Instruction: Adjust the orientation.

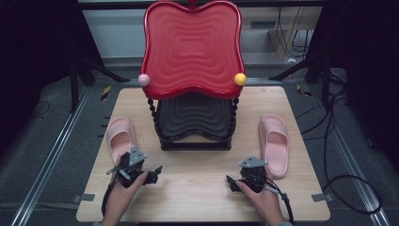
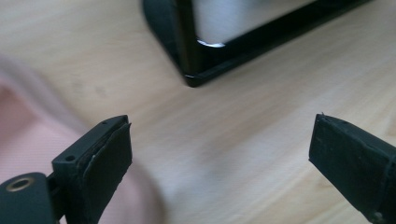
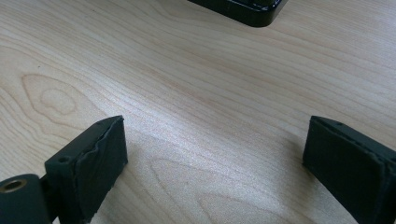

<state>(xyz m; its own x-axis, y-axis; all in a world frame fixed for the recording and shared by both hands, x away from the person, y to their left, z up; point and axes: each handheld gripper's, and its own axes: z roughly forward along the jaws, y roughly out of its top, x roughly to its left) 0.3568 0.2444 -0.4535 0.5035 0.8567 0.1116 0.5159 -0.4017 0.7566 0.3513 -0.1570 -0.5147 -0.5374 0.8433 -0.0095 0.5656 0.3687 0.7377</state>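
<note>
The left gripper [image 1: 153, 173] hovers low over the wooden worktop [image 1: 197, 188], its jaws spread wide with nothing between them. Just beside it, toward the far left, lies a pink slipper [image 1: 120, 137], toe pointing away from the person; in the left gripper view its soft pink edge [image 2: 28, 140] sits close behind the left jaw. The right gripper [image 1: 233, 181] is also held wide apart and empty over bare wood, with a second pink slipper [image 1: 275, 143] near it on the right. Between the slippers stands a two-tier rack [image 1: 194, 141] with a black lower tray and a red upper tray [image 1: 190, 47]. The slippers look light, soft and squashy foam, probably easy to pinch; the side wall or strap edge seems the best hold.
</note>
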